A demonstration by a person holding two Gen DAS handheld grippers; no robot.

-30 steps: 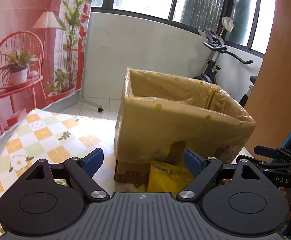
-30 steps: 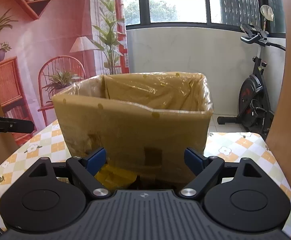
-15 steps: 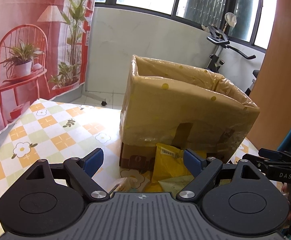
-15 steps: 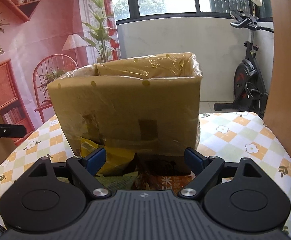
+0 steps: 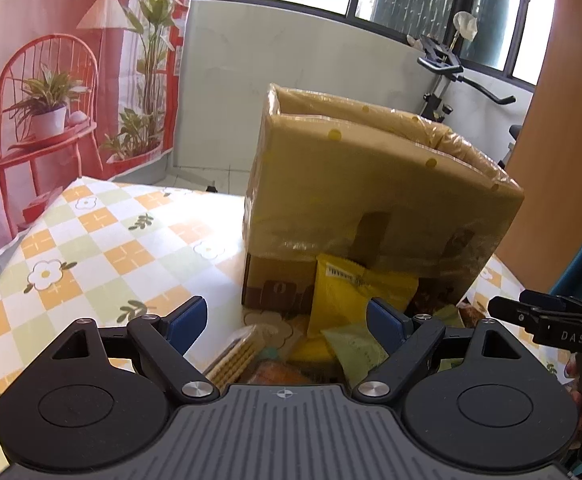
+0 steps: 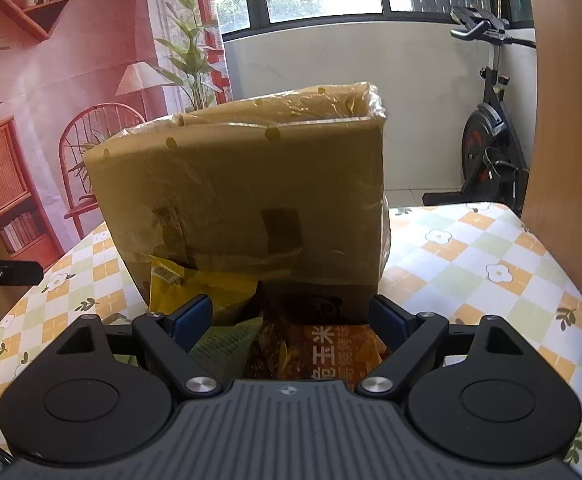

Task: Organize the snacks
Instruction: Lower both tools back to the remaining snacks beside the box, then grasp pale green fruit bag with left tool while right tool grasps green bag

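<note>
Only the left wrist view shows a clear biscuit pack (image 5: 233,354) beside the yellow packet (image 5: 351,292); only the right shows an orange-brown corn snack bag (image 6: 327,350), printed in Chinese characters. Both bodies hide the near ends of the snacks (lower labels unreadable). All lie on the worktop (image 5: 103,248) against the plastic-lined cardboard box (image 6: 247,196). The left hand-held gripper (image 5: 287,322) and right hand-held gripper (image 6: 291,318) are spread wide, holding nothing.
</note>
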